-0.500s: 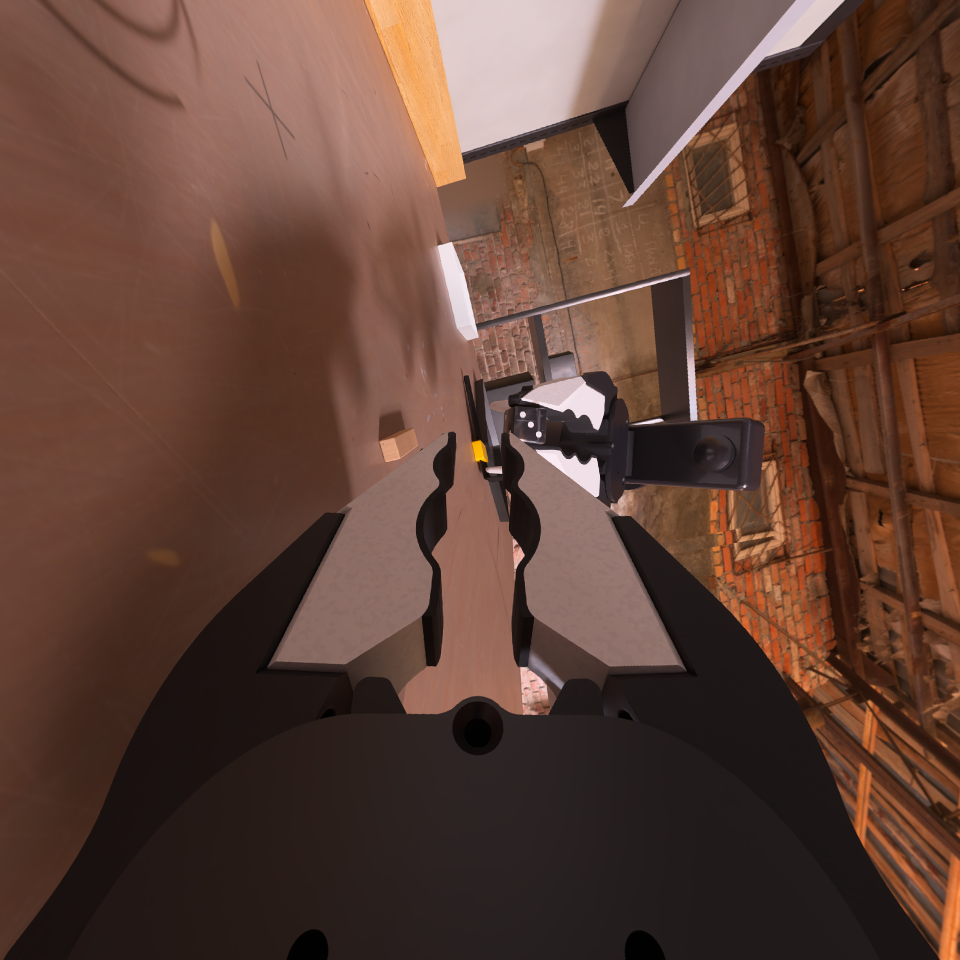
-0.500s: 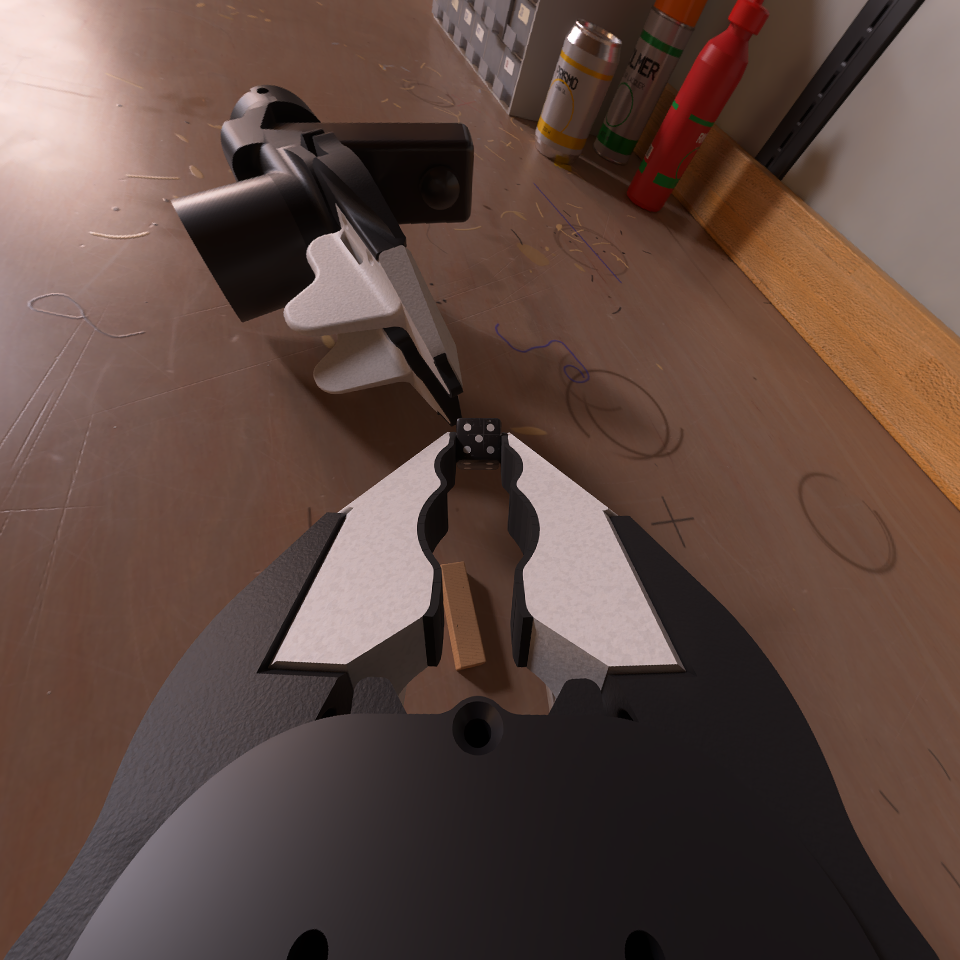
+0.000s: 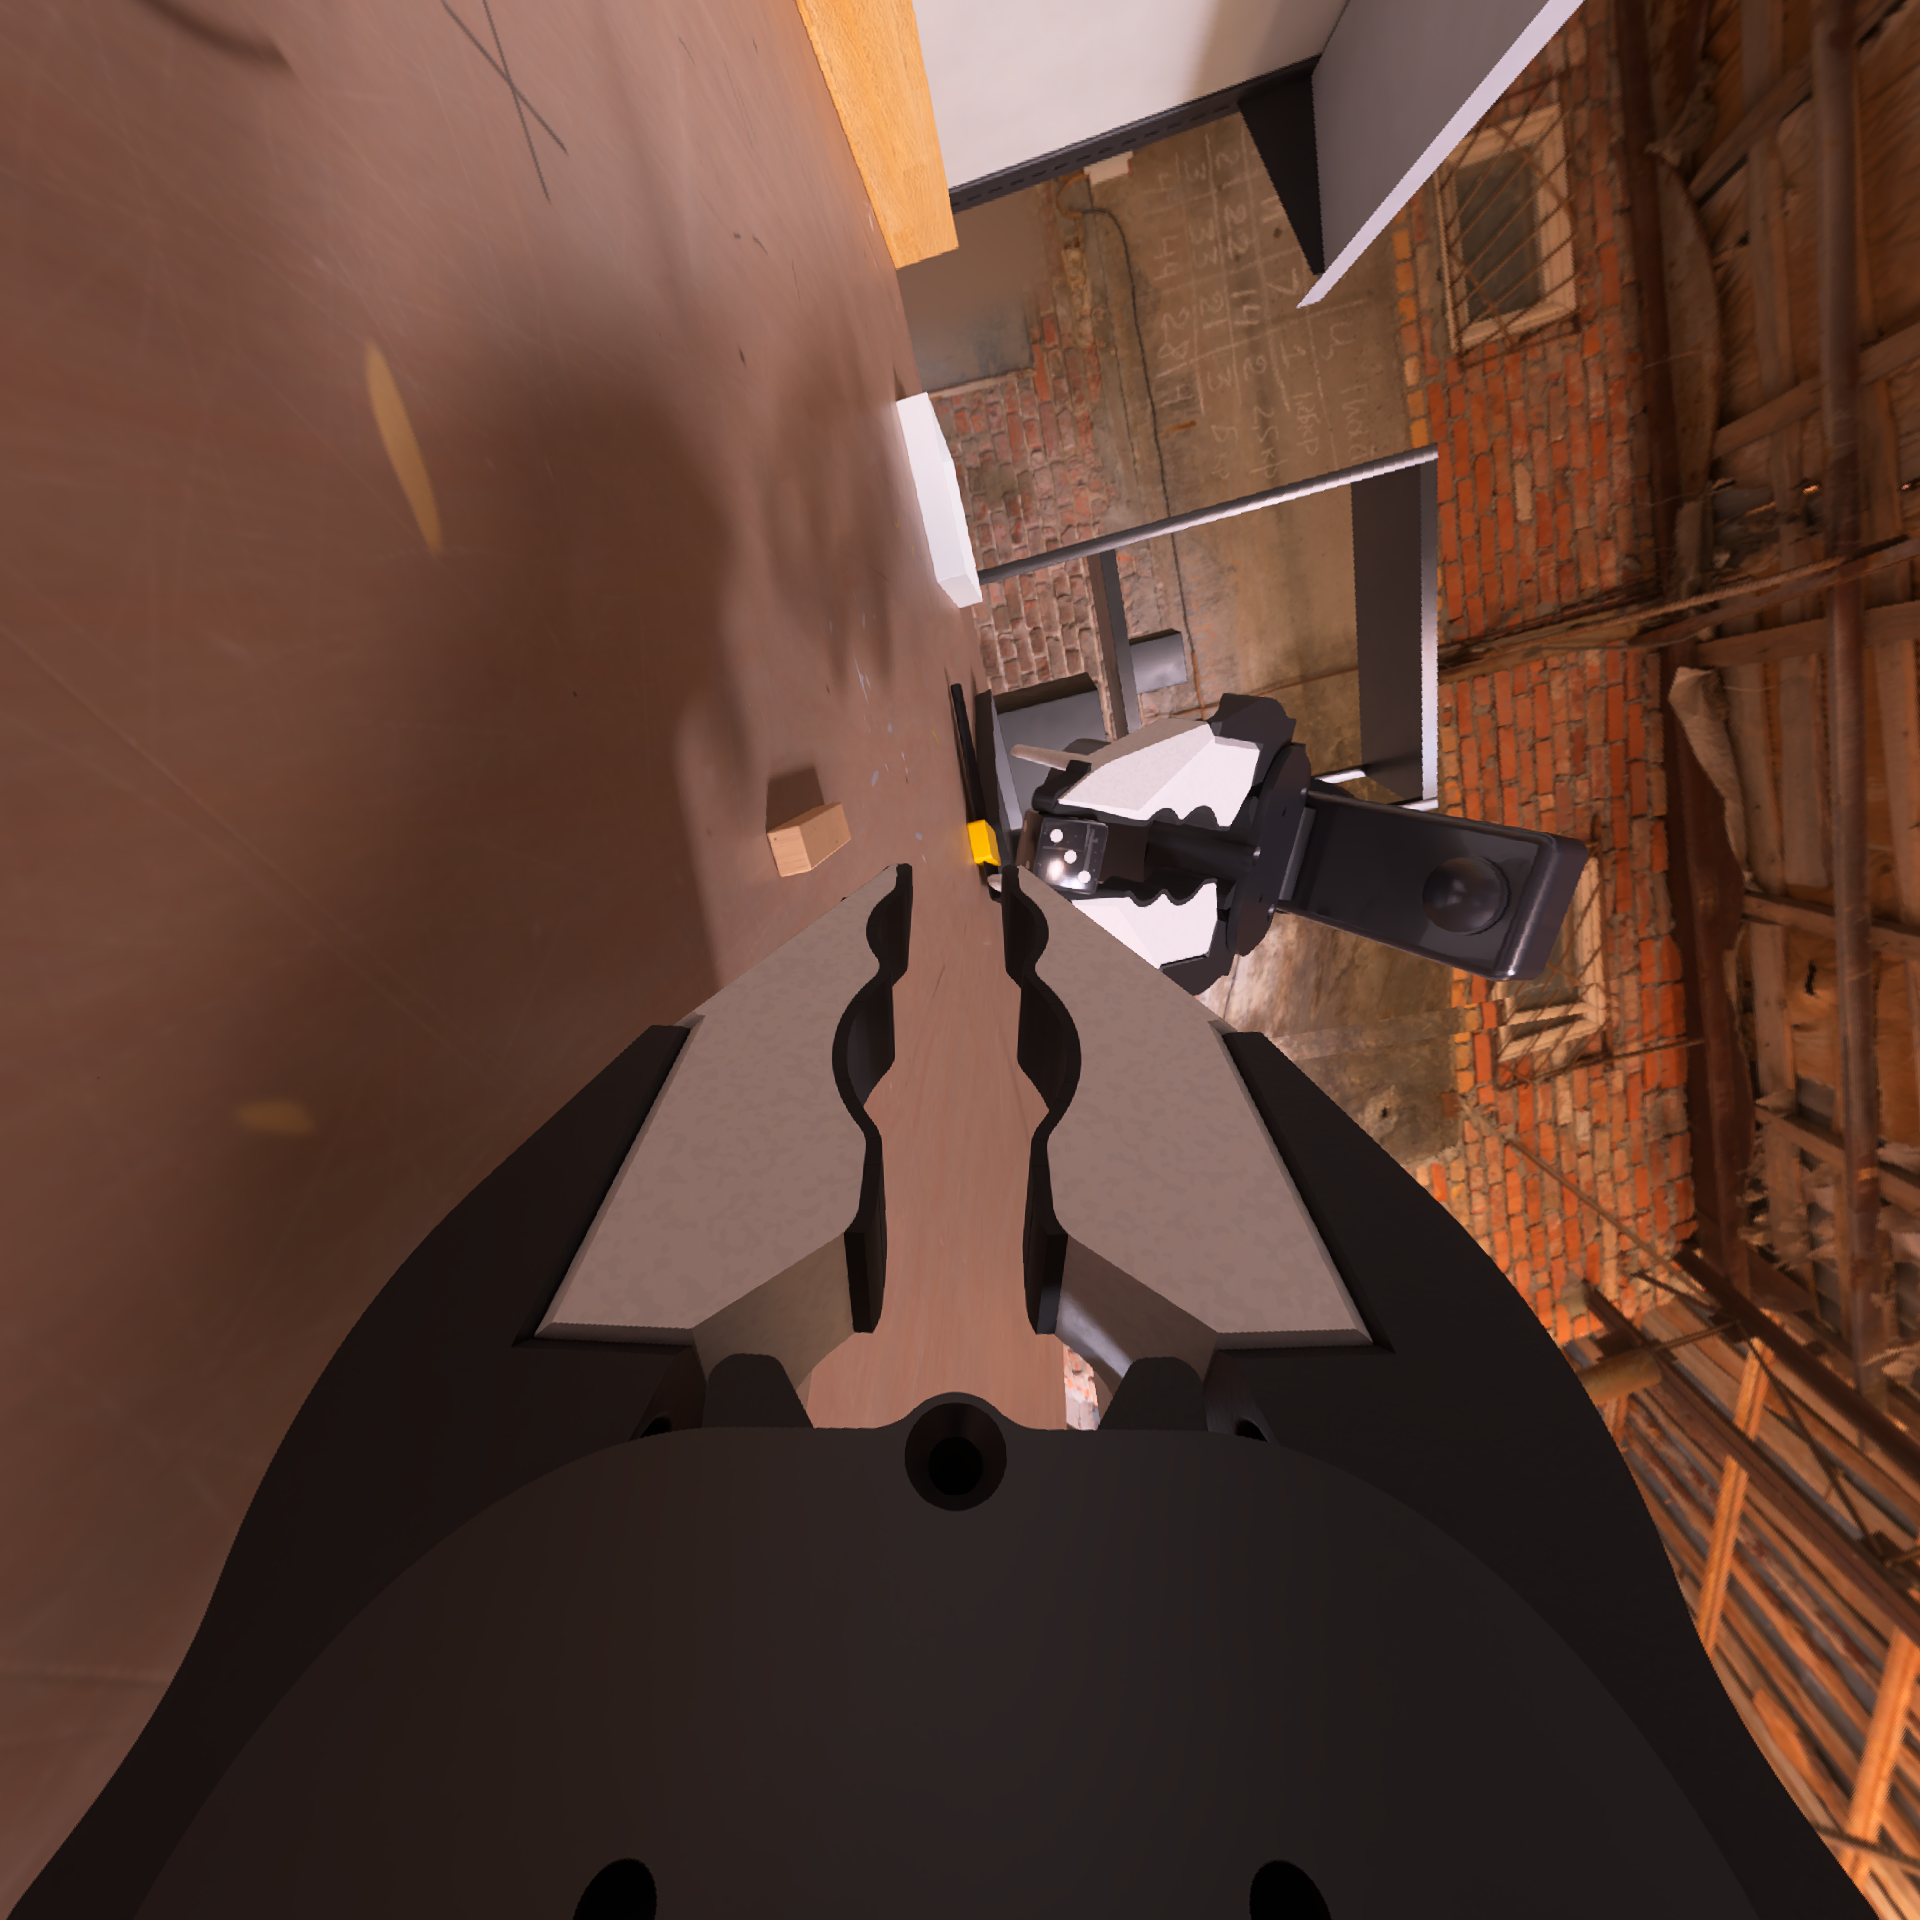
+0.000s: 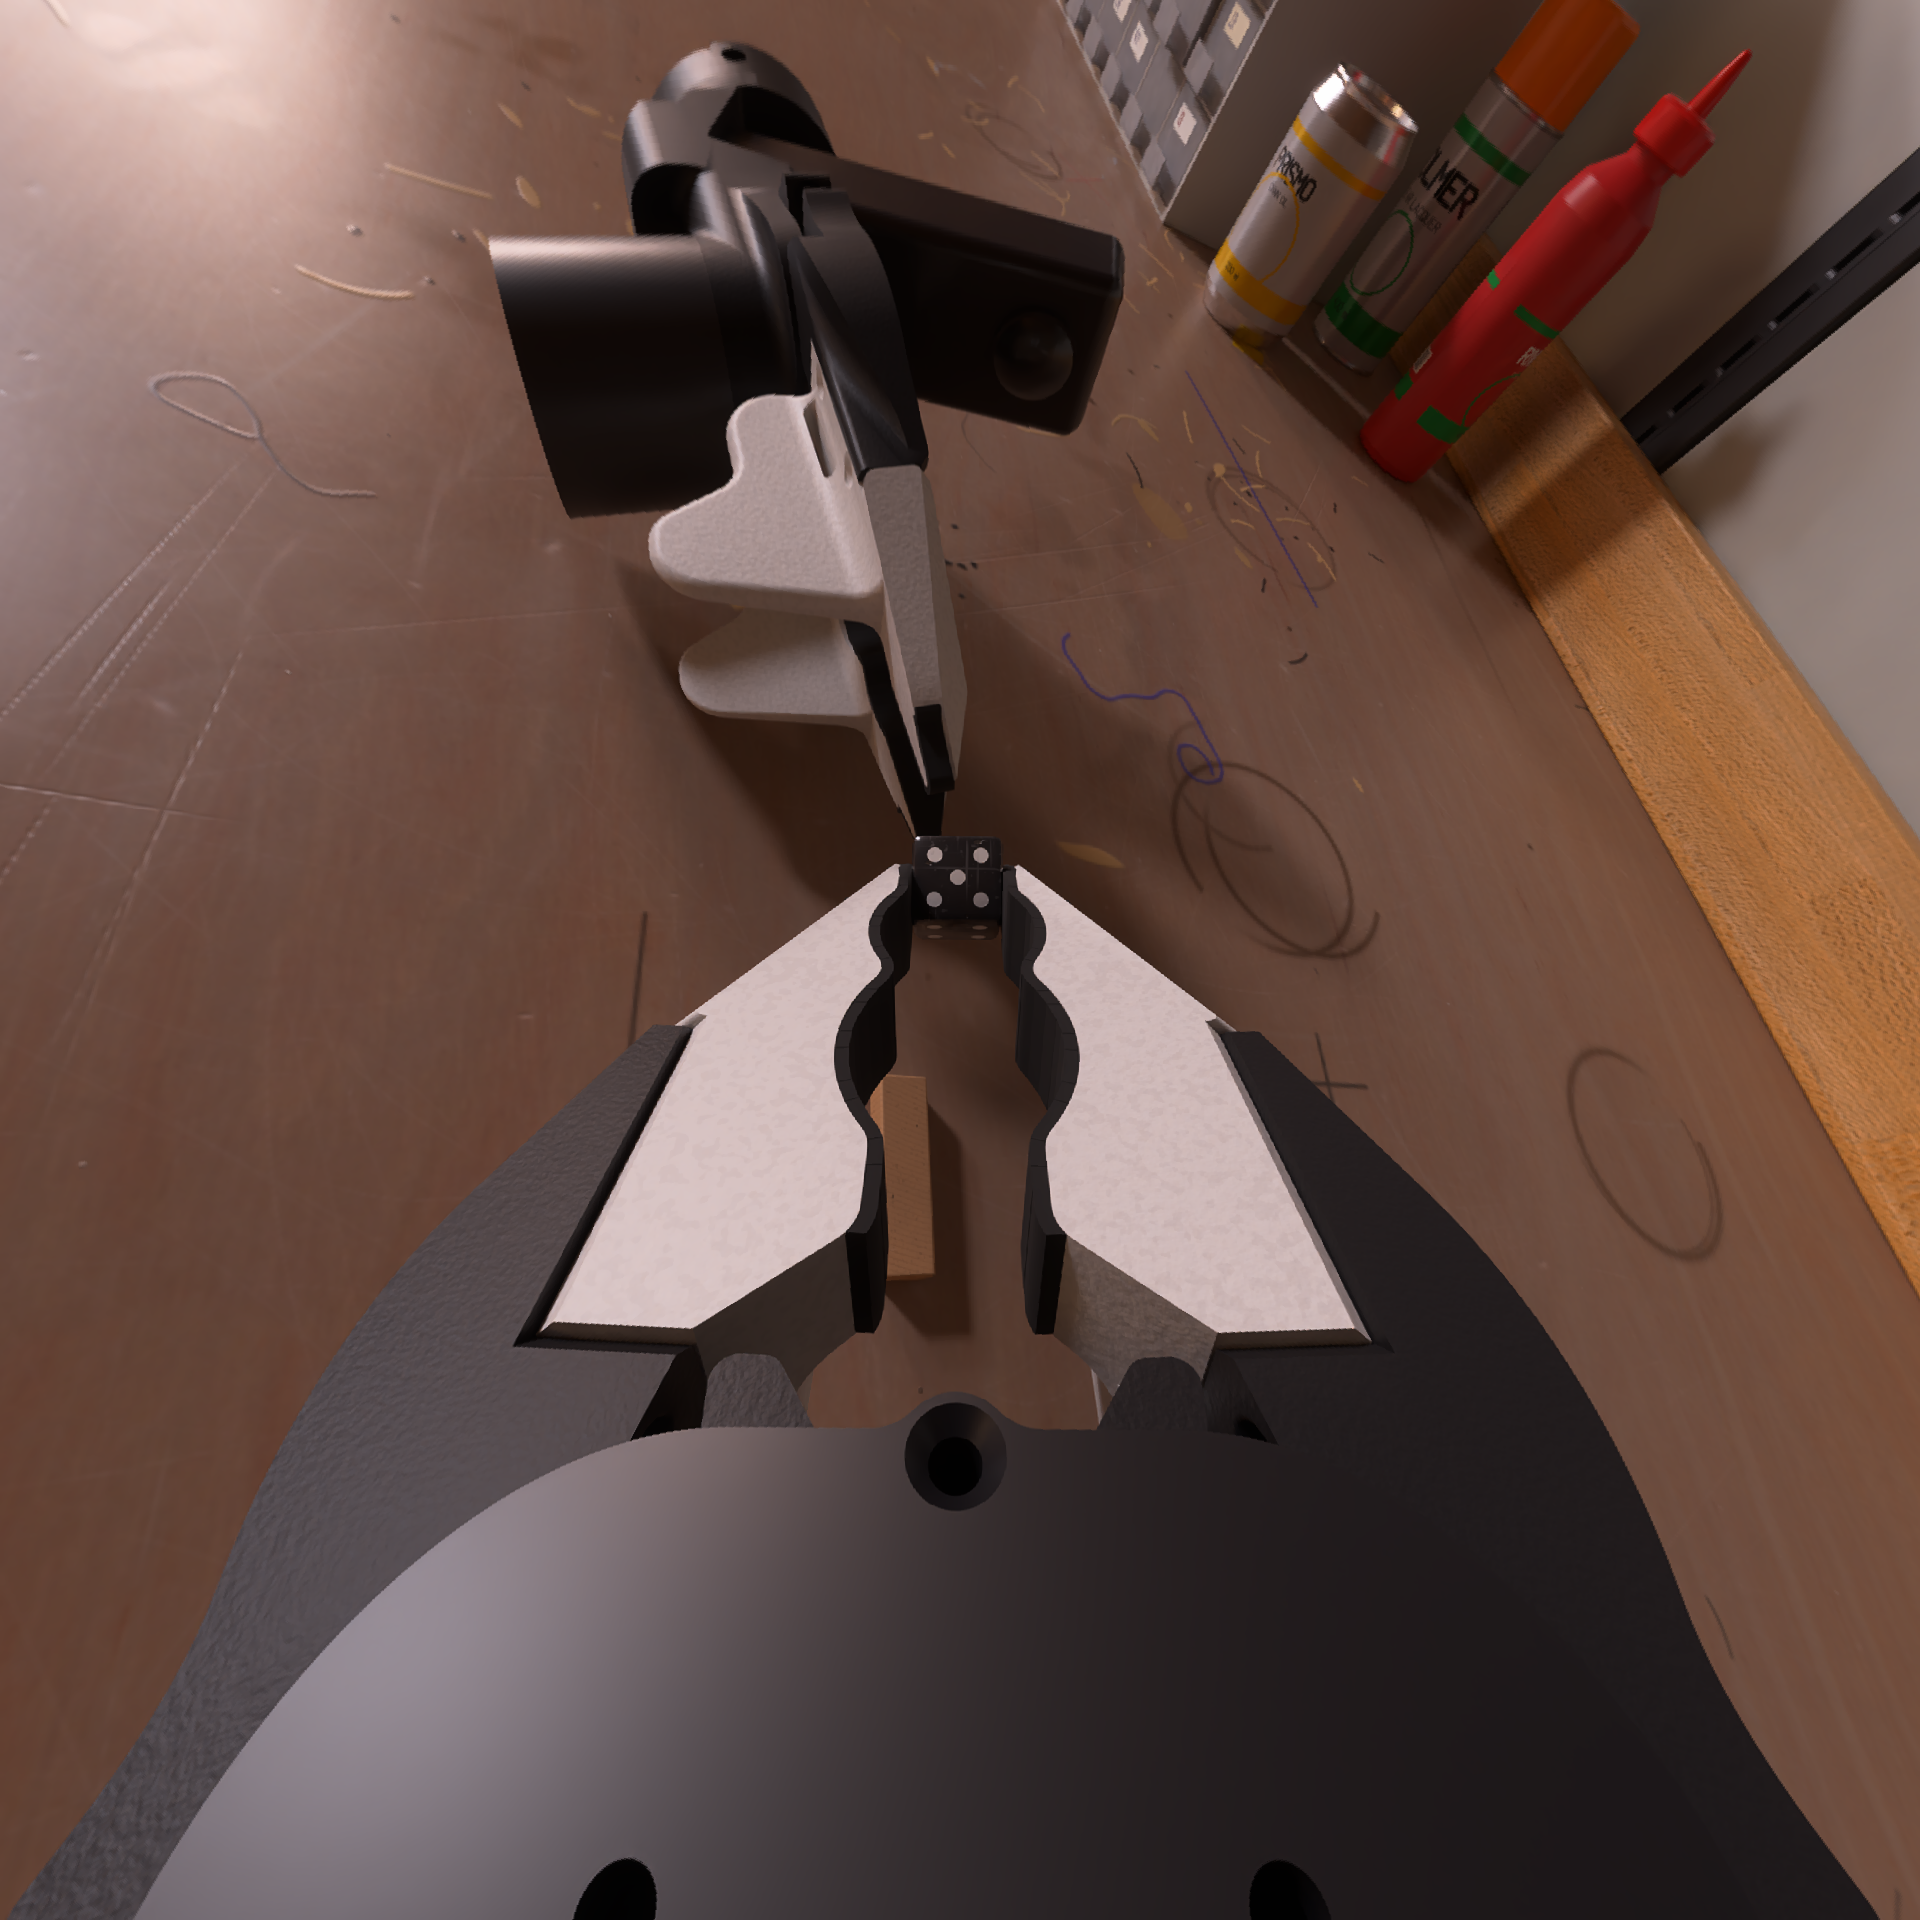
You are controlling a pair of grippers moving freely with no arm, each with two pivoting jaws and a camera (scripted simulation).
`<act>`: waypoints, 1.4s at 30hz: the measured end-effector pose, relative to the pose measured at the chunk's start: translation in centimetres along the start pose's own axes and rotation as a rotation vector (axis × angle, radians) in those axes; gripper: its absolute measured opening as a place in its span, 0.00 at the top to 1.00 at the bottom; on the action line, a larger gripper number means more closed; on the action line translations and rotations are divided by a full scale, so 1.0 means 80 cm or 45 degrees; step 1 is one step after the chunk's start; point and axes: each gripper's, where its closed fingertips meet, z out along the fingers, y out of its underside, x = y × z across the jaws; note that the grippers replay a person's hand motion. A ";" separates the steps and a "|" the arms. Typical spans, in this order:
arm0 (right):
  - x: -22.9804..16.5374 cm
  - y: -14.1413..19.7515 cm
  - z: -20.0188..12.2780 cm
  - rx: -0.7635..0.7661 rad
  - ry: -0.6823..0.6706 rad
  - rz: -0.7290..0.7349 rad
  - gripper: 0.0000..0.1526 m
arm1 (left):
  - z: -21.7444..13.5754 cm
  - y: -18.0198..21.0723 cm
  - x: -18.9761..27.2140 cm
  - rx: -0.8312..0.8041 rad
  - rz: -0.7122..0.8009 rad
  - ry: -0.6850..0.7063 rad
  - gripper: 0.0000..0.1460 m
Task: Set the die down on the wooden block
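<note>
The small black die with white pips is pinched between the tips of my right gripper, which is shut on it. The pale wooden block lies on the brown table, seen below between the right fingers. In the left wrist view the die hangs off the table surface, apart from the block, in the right gripper. My left gripper has a narrow gap and holds nothing. Its tips sit just beyond the die.
A yellow-banded can, a spray can, a red squeeze bottle and a grey drawer box stand at the back. A wooden rail edges the table. A white slab and a yellow-black tool lie beyond the block.
The left gripper has shifted a little and looks more tilted in the right wrist view. The die stays in the right gripper. The block sits slightly higher between the right fingers.
</note>
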 end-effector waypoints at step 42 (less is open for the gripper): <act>-0.003 0.007 0.003 -0.029 -0.032 0.018 0.89 | 0.004 0.008 -0.001 -0.058 0.022 -0.015 0.89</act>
